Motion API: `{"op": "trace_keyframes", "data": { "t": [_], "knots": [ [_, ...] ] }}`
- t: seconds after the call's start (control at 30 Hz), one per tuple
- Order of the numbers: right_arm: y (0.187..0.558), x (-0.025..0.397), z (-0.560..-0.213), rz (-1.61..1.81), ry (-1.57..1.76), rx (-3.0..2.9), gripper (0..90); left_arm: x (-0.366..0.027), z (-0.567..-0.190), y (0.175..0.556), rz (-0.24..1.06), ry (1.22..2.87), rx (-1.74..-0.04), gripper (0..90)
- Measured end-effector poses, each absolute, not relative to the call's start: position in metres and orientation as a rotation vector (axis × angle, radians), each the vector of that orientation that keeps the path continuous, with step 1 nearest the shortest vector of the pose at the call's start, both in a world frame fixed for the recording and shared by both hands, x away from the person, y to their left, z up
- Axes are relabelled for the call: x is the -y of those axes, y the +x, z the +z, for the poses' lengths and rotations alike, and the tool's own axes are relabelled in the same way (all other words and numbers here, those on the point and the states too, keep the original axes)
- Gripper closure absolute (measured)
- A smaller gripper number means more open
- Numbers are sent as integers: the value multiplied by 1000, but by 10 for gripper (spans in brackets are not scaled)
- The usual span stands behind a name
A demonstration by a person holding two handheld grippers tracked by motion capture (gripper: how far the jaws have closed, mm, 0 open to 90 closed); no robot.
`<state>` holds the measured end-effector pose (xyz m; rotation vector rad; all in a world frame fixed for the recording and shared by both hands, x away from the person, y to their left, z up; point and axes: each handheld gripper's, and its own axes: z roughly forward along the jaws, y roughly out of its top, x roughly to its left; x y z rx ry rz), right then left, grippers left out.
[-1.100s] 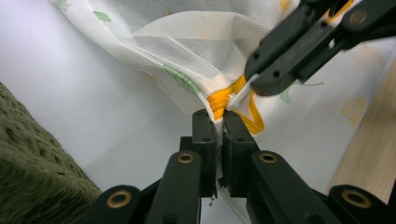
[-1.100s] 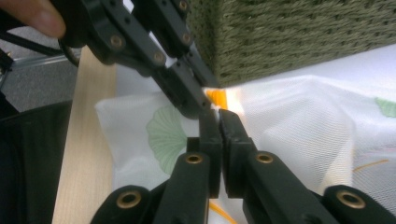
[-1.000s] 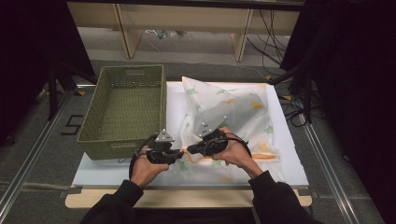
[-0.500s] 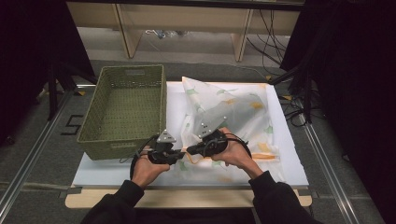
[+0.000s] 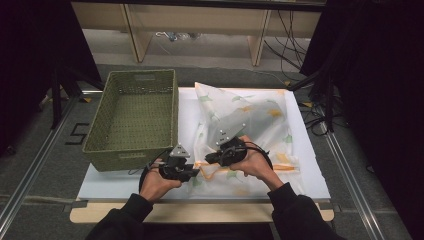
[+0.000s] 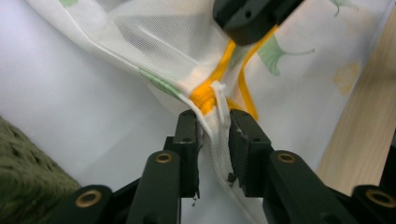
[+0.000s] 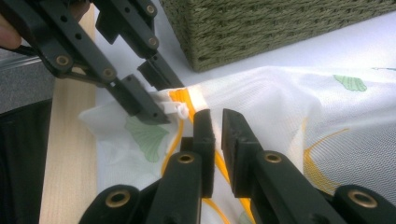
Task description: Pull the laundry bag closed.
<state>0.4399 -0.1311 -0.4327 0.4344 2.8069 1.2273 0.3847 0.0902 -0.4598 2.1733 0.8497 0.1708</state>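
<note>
A white mesh bag (image 5: 250, 115) printed with green and orange leaves lies on the white table, with an orange zipper (image 6: 205, 98) along its near edge. My left gripper (image 5: 192, 172) is shut on the bag's corner at the zipper's end (image 6: 213, 119), and mesh is pinched between its jaws. My right gripper (image 5: 209, 159) sits just to the right, its jaws nearly together over the orange zipper strip (image 7: 215, 116). In the left gripper view the right gripper (image 6: 247, 23) sits on the zipper. In the right gripper view the left gripper (image 7: 154, 88) holds the white corner.
A green woven basket (image 5: 130, 160) stands at the left on the table, close to the left hand. The white board (image 5: 310, 175) has a wooden front edge (image 5: 200, 215). Cables and shelf legs lie beyond the table's far side.
</note>
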Motion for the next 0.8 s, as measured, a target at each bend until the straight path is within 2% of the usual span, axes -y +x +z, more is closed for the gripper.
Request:
{"op": "trace_keyframes", "data": {
  "t": [0.1,0.2,0.4,0.43,0.63,0.8],
  "knots": [
    [440,132,-433,1226,424,-2801,846,-92,-464,382,138,2205,-845,675],
    [440,133,-433,1217,437,-2810,844,-96,-465,380,150,2232,-823,677],
    [438,131,-433,1209,437,-2813,826,-95,-463,379,143,2194,-841,762],
    [437,130,-433,1205,406,-2810,807,-96,-459,380,156,2187,-802,773],
    [429,127,-437,1166,390,-2813,764,-94,-454,380,174,2174,-807,868],
    [425,127,-437,1159,370,-2802,731,-89,-449,381,215,2206,-758,880]
  ]
}}
